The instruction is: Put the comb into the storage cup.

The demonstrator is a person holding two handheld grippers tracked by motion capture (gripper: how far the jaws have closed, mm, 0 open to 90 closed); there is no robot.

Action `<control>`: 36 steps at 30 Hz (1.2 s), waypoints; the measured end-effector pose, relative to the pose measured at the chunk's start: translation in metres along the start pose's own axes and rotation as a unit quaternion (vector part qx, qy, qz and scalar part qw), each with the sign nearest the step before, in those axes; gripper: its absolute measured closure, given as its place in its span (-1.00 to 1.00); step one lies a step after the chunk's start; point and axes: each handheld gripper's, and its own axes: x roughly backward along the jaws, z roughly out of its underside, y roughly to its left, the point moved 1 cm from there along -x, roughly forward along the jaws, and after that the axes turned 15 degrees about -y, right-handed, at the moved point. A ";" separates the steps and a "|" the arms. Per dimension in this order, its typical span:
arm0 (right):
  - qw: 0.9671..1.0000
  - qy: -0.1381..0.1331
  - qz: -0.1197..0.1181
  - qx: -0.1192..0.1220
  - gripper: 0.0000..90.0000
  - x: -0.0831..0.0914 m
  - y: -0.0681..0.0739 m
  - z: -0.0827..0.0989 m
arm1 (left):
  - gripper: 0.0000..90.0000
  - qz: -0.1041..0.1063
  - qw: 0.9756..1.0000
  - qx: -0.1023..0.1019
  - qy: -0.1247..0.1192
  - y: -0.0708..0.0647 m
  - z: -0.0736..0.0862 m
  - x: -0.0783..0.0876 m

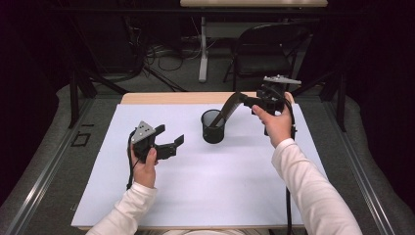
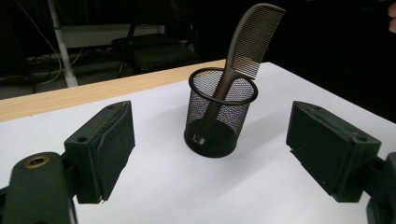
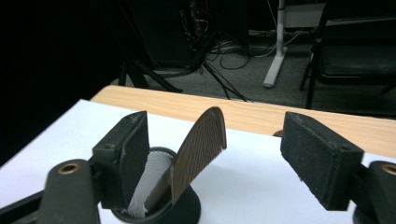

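A brown comb (image 2: 247, 46) stands handle-down in a black mesh cup (image 2: 219, 116) — leaning right, mid-table.

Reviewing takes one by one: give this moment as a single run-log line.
comb: handle down in mesh cup, leaning on rim | right tool: open, comb between pads, untouched | left tool: open, apart from cup

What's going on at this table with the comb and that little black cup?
A person holds a gripper in each hand. The comb stands handle-down in the black mesh cup, leaning on its rim. The right gripper sits open above it, its fingers clear of the comb. The left gripper waits open and empty beside the cup on the white table.
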 end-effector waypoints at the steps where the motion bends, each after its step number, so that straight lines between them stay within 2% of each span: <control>1: 1.000 0.003 0.000 0.006 -0.49 0.002 0.002 -0.001 | -0.65 0.000 1.000 0.000 0.000 0.000 0.000 0.000; 8: 0.999 0.002 -0.022 0.035 -0.65 0.019 0.016 -0.004 | -0.65 0.001 1.000 0.004 -0.001 0.003 -0.004 0.002; 14: 0.999 -0.008 -0.031 0.037 -0.70 0.034 0.020 -0.001 | -0.65 0.004 1.000 0.003 0.004 0.006 -0.007 0.005; 19: 0.998 -0.004 -0.043 0.036 -0.82 0.043 0.022 0.006 | -0.65 0.005 1.000 0.006 0.004 0.008 -0.009 0.007; 22: 0.998 -0.003 -0.056 0.025 -0.95 0.048 0.023 0.009 | -0.65 0.006 1.000 0.009 0.002 0.009 -0.010 0.008; 26: 0.998 -0.002 -0.067 0.021 -0.99 0.055 0.025 0.013 | -0.65 0.005 1.000 0.007 0.002 0.011 -0.012 0.010; 30: 0.996 -0.005 -0.080 0.032 -1.00 0.064 0.029 0.019 | -0.65 0.005 1.000 0.007 0.001 0.013 -0.014 0.011; 33: 0.995 -0.011 -0.090 0.051 -1.00 0.073 0.035 0.023 | -0.65 0.005 1.000 0.007 0.000 0.014 -0.015 0.012; 36: 0.994 -0.023 -0.096 0.050 -1.00 0.081 0.038 0.028 | -0.65 0.005 1.000 0.007 -0.002 0.015 -0.015 0.013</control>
